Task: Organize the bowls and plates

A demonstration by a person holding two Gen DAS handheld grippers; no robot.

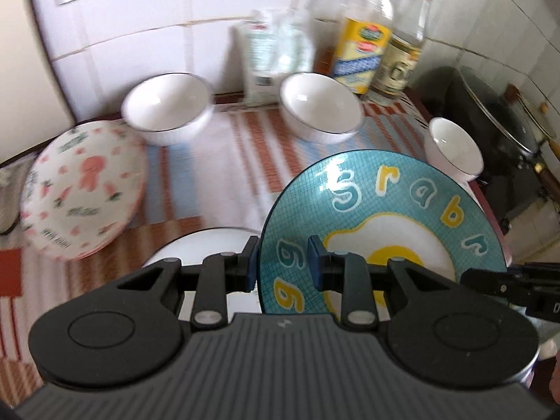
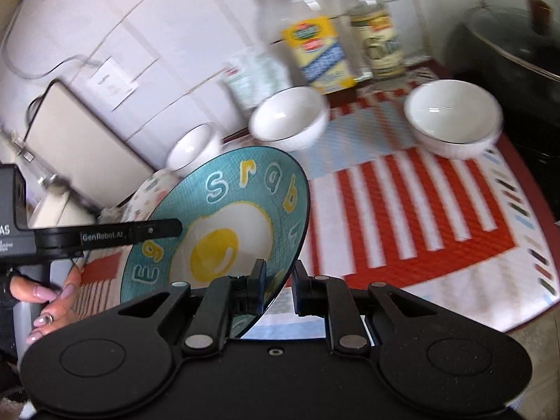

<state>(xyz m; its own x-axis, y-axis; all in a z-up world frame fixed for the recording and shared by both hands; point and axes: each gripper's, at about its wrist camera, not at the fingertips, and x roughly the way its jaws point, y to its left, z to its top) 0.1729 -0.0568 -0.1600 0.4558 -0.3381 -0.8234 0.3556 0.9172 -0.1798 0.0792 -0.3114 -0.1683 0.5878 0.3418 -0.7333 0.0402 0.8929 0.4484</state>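
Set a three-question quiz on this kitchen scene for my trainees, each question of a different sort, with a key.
1. True or false: the blue egg plate lies flat on the striped cloth.
2. How many white bowls stand on the cloth? A) two B) three C) five
3. Fill in: the plate's rim sits between the fingers of ____ grippers, counting the left gripper and the right gripper.

Key
1. False: it is tilted up on edge.
2. B.
3. Both.
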